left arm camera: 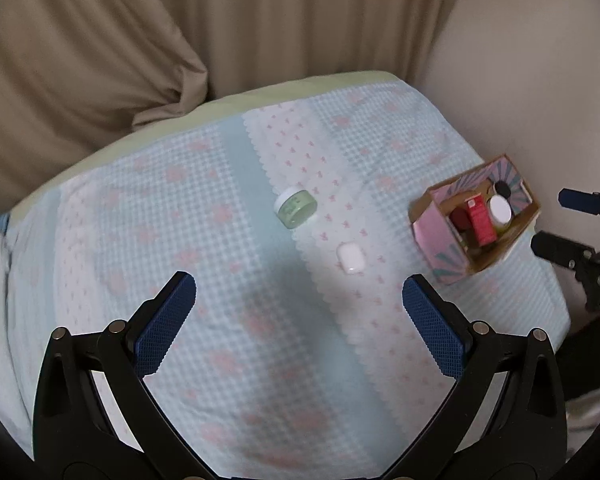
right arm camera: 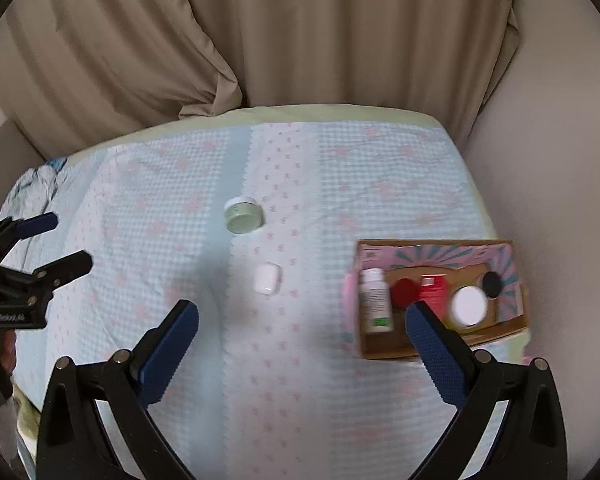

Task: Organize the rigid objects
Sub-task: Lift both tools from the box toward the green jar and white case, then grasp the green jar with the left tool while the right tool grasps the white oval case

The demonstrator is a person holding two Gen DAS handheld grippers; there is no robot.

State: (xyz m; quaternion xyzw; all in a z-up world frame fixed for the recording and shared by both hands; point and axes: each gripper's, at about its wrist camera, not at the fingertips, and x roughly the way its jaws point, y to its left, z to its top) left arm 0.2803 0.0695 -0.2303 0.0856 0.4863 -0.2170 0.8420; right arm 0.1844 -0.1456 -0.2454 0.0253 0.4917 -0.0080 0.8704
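Against beige curtains (right arm camera: 340,40), a blue-checked bedspread (right arm camera: 300,380) lies flat.

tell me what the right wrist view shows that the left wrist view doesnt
Only the right wrist view shows the white labelled bottle at the box's left end. Only the left wrist view shows lettering on the green jar, which lies tipped on its side. Both show the cardboard box, the white case on the bedspread, and both grippers, the right and the left, open and empty.
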